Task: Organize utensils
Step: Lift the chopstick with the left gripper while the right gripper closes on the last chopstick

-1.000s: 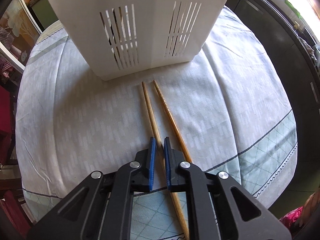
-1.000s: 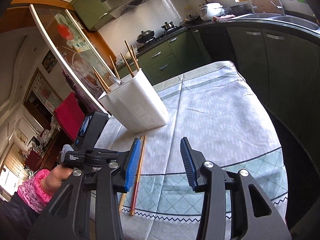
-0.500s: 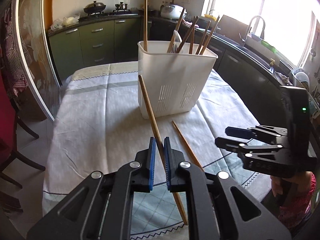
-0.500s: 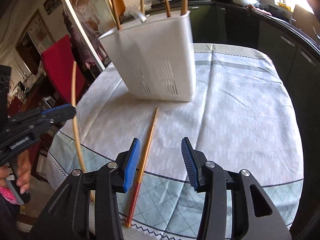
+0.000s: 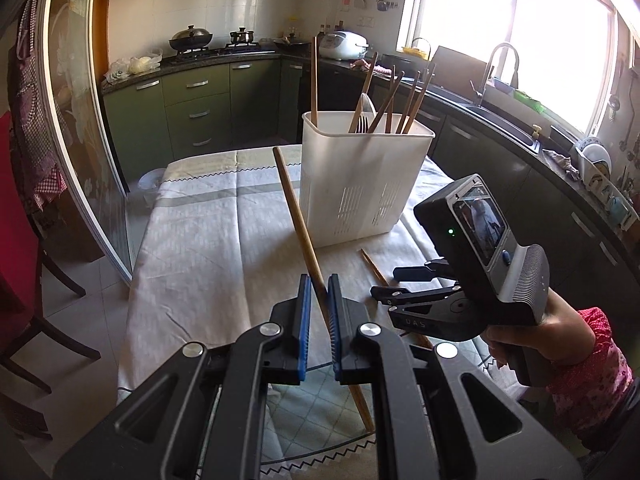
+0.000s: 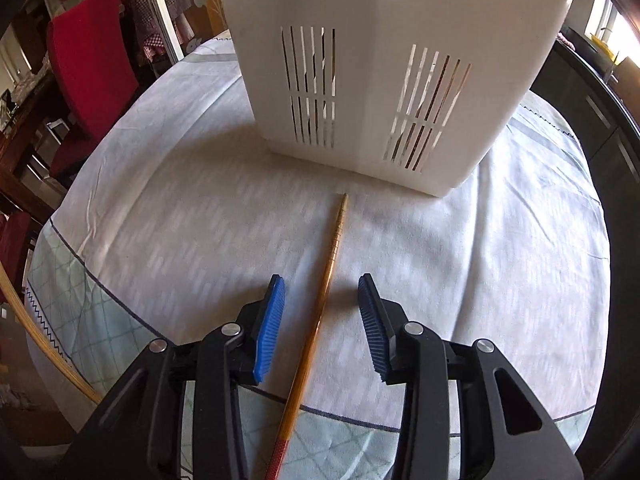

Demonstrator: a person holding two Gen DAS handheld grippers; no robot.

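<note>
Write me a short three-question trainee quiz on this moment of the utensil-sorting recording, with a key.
1. True or false: the left claw is shut on a chopstick lifted off the tablecloth.
2. Where does the second chopstick lie relative to the right claw?
A. Inside the white holder
B. Flat on the cloth, between the open pads and touching neither
C. Clamped between the pads
3. Fill in: the white holder already contains several chopsticks and a metal ____.

Key: 1 true; 2 B; 3 fork, its tines showing just above the rim.
</note>
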